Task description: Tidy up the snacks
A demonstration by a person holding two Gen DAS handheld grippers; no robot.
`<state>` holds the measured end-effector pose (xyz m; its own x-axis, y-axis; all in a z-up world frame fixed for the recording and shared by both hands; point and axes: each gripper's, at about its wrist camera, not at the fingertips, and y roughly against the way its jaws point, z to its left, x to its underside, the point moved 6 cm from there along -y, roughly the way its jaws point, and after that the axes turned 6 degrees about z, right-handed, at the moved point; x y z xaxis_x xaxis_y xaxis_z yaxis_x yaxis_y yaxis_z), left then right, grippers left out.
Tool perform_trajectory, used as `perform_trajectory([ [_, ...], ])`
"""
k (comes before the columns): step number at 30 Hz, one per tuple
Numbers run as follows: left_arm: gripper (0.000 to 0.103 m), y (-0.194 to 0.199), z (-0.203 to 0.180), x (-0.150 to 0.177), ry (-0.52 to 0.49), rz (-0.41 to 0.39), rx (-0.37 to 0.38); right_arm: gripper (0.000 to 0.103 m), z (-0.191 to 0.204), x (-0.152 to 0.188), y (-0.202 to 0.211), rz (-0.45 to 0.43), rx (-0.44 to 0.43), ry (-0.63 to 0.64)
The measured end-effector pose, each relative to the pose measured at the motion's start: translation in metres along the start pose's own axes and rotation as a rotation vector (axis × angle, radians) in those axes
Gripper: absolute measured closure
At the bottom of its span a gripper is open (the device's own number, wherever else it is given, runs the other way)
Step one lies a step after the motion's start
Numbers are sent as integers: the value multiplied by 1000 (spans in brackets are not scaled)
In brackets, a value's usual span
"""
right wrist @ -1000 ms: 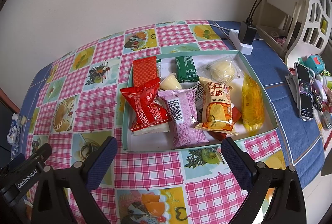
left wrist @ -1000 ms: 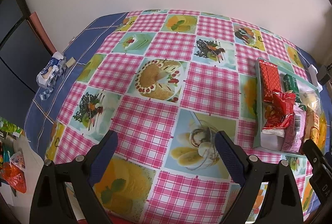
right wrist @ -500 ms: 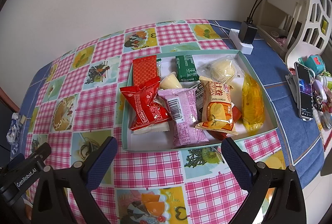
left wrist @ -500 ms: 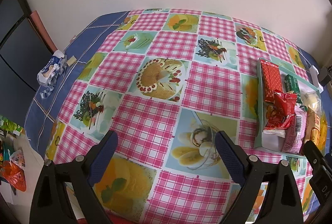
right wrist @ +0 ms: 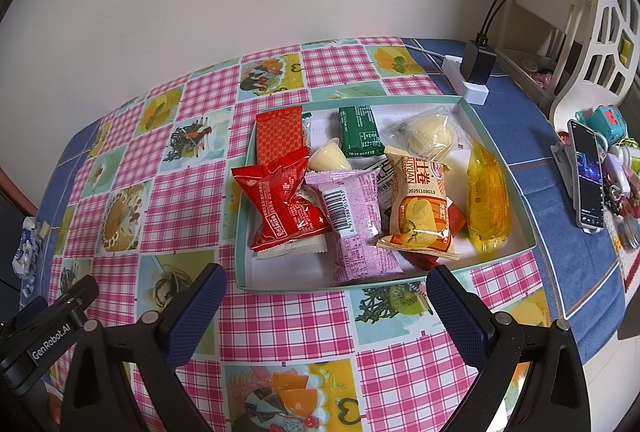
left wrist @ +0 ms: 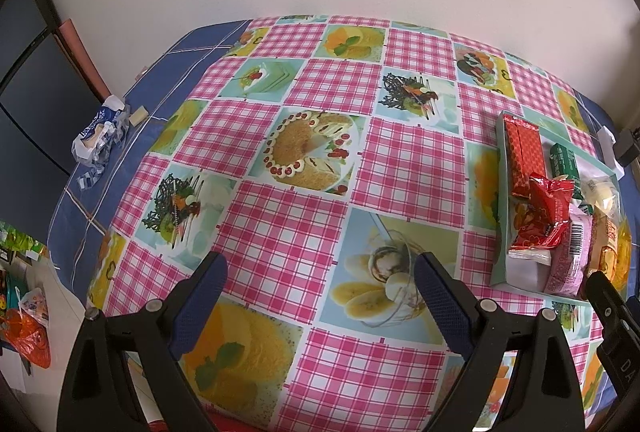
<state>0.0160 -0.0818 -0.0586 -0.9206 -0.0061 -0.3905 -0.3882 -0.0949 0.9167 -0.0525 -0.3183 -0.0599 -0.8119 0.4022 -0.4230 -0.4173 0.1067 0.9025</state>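
Observation:
A shallow teal box [right wrist: 241, 232] holds several snack packets: a red pouch [right wrist: 282, 200], a pink packet [right wrist: 354, 220], an orange-yellow packet [right wrist: 420, 208], a yellow packet [right wrist: 486, 192], a green packet [right wrist: 359, 132] and a flat red packet [right wrist: 279, 134]. My right gripper [right wrist: 326, 288] is open and empty, above the cloth just in front of the box. My left gripper [left wrist: 320, 280] is open and empty over the checked cloth, left of the box [left wrist: 500, 216]. Part of the left gripper's body [right wrist: 48, 336] shows in the right wrist view.
A power strip with a black charger [right wrist: 476, 68] sits behind the box. A phone on a stand [right wrist: 586, 172] and small clutter lie to the right. A crumpled blue-white wrapper [left wrist: 98, 136] lies at the table's left edge. A white chair back [right wrist: 600, 4] stands at far right.
Both views have shifted very slightly; the grippers stay open and nothing on the table has moved.

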Motion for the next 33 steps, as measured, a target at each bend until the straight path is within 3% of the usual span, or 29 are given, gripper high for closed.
perform_trajectory([
  [33,8,1,2,0,4,-2,-13,1,0,-2,0,2,-13,26],
])
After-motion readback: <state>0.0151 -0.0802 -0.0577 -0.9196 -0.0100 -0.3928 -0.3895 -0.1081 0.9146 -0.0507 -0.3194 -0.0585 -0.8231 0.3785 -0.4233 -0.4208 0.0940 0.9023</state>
